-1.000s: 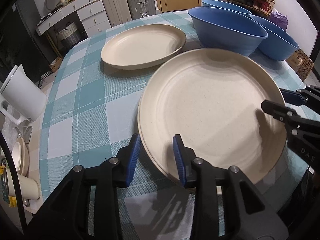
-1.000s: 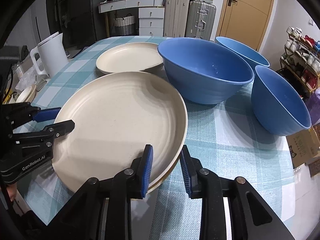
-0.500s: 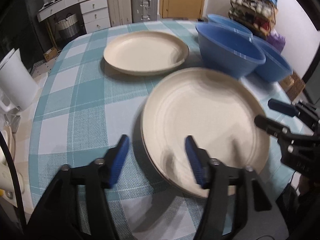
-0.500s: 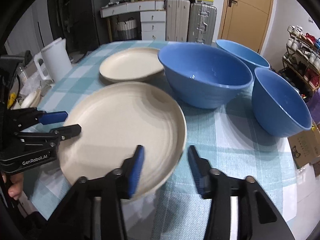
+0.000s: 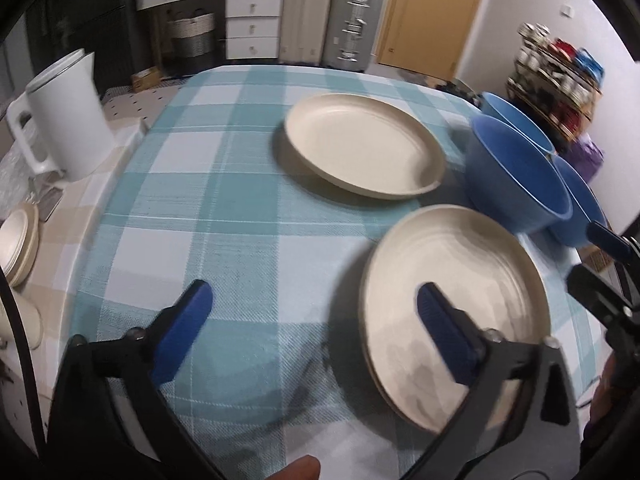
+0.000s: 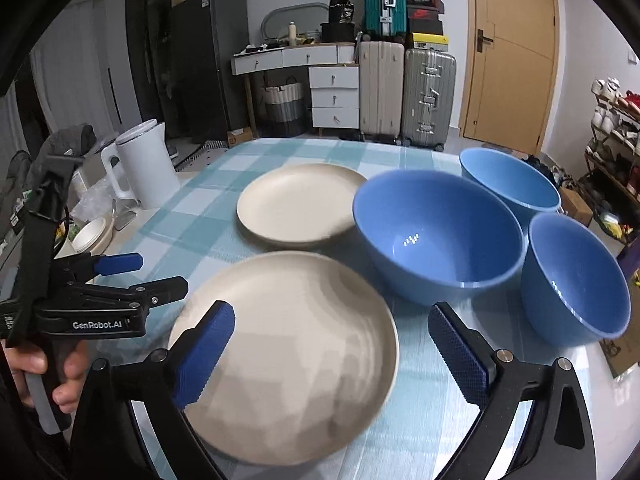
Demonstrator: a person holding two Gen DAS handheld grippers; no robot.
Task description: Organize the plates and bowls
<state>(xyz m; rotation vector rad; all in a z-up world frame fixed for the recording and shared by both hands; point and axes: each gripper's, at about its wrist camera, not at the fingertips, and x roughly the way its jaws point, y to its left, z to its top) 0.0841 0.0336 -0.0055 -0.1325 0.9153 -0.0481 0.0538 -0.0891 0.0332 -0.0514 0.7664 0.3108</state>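
A stack of cream plates (image 5: pixel 452 280) (image 6: pixel 288 344) lies on the checked tablecloth near me. A single cream plate (image 5: pixel 360 144) (image 6: pixel 300 204) lies farther back. Three blue bowls stand to the right: a large one (image 6: pixel 436 236) (image 5: pixel 516 176), one behind it (image 6: pixel 508 184) and one at the right (image 6: pixel 572 276). My left gripper (image 5: pixel 312 316) is open and empty, raised above the cloth left of the stack. My right gripper (image 6: pixel 332 348) is open and empty, raised above the stack's right rim. Each gripper shows in the other's view, the left (image 6: pixel 132 276) and the right (image 5: pixel 600 256).
A white kettle (image 5: pixel 64 120) (image 6: pixel 140 168) stands at the table's left edge. Small cream dishes (image 5: pixel 16 240) (image 6: pixel 92 236) sit beside it. Suitcases, drawers and a door stand beyond the table (image 5: pixel 192 216). A shoe rack stands at the right.
Both grippers opened wide, let go of the stacked plates' rims and pulled up and back. The left one swung to the left.
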